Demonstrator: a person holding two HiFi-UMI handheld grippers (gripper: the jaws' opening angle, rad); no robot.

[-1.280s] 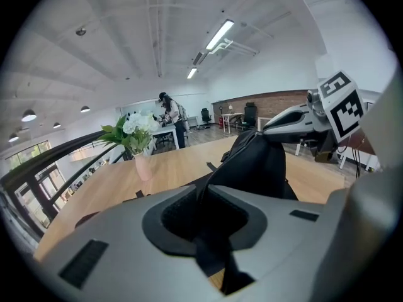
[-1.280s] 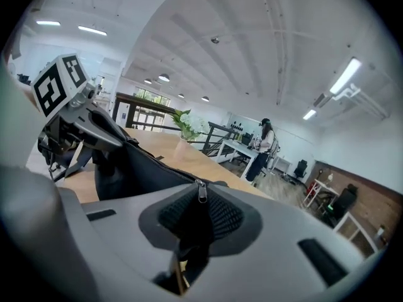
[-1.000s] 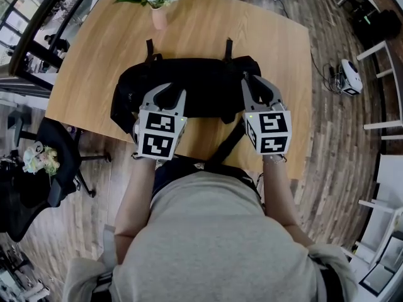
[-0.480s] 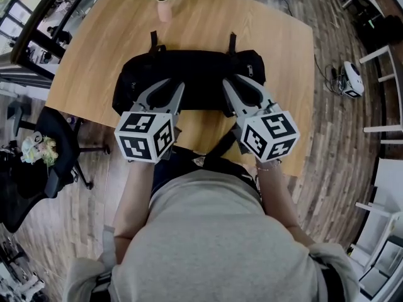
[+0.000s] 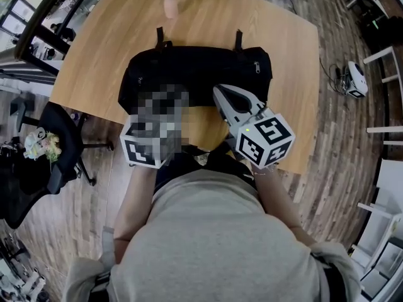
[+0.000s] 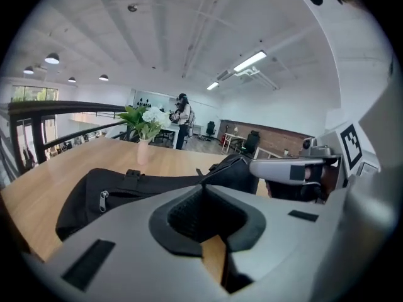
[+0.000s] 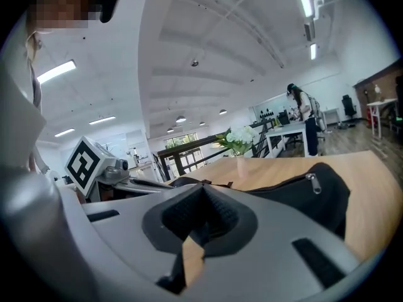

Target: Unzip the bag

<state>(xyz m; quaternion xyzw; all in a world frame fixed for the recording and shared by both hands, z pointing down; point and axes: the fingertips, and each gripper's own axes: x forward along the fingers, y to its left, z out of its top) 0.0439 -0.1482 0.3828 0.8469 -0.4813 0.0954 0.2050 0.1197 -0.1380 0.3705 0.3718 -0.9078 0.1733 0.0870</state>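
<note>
A black bag (image 5: pixel 201 74) lies lengthwise on the wooden table (image 5: pixel 283 36), with one zip pull (image 5: pixel 257 67) near its right end. My right gripper (image 5: pixel 218 92) is shut and empty, its tips over the bag's near edge; in its own view the jaws (image 7: pixel 201 187) meet, with the bag (image 7: pixel 302 197) beyond. My left gripper (image 6: pixel 201 187) has just been closing; its jaws meet with nothing between them, short of the bag (image 6: pixel 138 190). A blurred patch covers it in the head view, and only its marker cube (image 5: pixel 143 153) shows.
A pink vase of white flowers (image 5: pixel 170 5) stands at the table's far edge behind the bag. A black office chair (image 5: pixel 47 162) is on the floor to the left. A bag strap (image 5: pixel 220 150) hangs off the table's near edge by my body.
Both grippers' jaws stood open over the bag's near edge and are now closed. The right gripper has swung left toward the bag's middle and rolled. The left gripper has drawn back slightly.
</note>
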